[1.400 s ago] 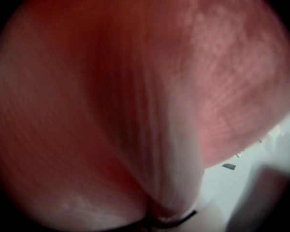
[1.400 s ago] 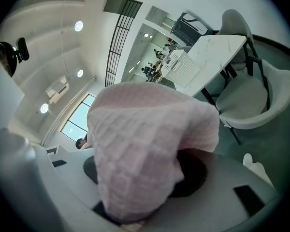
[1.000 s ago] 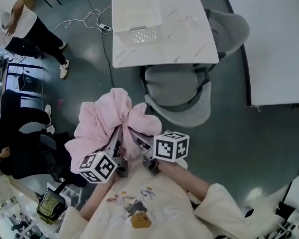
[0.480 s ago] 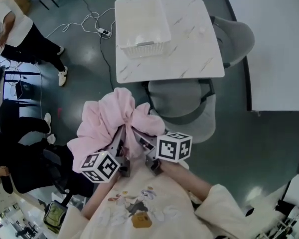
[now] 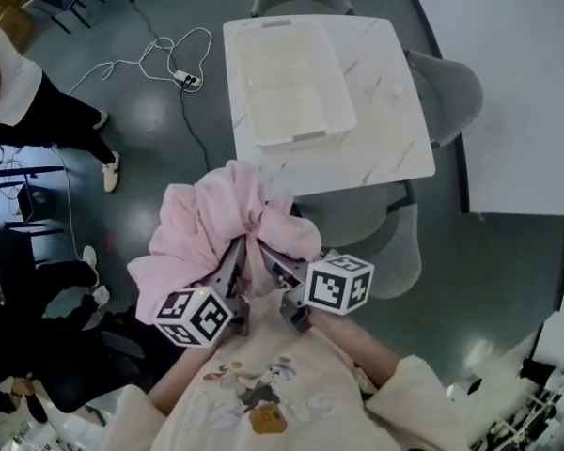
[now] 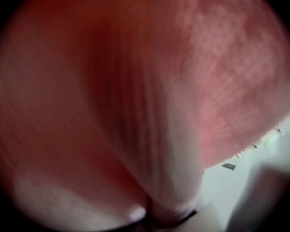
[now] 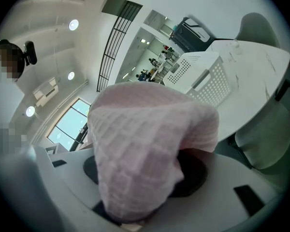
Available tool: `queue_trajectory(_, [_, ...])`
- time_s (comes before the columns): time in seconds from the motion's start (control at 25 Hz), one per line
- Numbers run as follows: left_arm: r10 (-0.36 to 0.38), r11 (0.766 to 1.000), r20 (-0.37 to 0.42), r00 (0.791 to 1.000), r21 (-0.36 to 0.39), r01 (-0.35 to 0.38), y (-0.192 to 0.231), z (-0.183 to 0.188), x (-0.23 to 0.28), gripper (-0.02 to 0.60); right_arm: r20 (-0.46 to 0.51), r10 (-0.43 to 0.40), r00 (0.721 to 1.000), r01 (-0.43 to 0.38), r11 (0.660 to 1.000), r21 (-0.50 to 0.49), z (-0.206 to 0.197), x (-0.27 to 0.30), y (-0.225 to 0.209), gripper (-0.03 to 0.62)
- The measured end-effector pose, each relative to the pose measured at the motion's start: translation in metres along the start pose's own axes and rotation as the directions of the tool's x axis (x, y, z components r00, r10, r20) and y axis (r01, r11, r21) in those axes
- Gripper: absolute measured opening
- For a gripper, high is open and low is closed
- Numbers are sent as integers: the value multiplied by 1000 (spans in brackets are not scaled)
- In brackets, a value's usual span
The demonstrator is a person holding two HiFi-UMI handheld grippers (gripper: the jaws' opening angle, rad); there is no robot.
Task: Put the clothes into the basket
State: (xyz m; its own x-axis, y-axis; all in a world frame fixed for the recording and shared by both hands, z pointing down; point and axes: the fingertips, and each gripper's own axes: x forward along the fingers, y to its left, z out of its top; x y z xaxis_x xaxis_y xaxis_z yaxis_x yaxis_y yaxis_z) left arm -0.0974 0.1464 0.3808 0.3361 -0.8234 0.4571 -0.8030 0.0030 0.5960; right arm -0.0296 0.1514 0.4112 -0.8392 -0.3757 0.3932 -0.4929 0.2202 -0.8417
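Beside left gripper (image 5: 227, 269), right gripper (image 5: 273, 269) (tilted) clamps clothes (image 5: 207, 224).

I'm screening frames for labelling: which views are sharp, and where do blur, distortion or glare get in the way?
Left gripper view: the pink cloth fills the lens, out of focus and red-tinted. Right gripper view: cloth weave sharp, fisheye bending the table and basket, ceiling lights blown out. Head view: crisp, evenly lit, edges curved.

Pink waffle-weave cloth (image 5: 216, 224), white basket (image 5: 305, 136), grey-veined white table (image 5: 385, 111)
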Motion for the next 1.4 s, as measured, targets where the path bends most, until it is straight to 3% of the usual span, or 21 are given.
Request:
queue_trajectory(0.36, [-83, 996, -4, 997, 46, 83, 42, 79, 39, 239, 92, -18, 996, 20, 1000, -16, 56, 75, 22, 238])
queue_trajectory(0.6, [-130, 988, 19, 991, 83, 128, 36, 117, 52, 239, 152, -18, 988, 25, 999, -45, 90, 85, 39, 238])
queue_trajectory(1.04, [-197, 973, -30, 980, 112, 199, 11, 138, 92, 239, 220, -50, 974, 56, 998, -17, 133, 80, 28, 238])
queue_trajectory(1.4, [-200, 971, -39, 979, 127, 203, -4, 156, 133, 239, 237, -49, 970, 54, 998, -14, 179, 79, 12, 238])
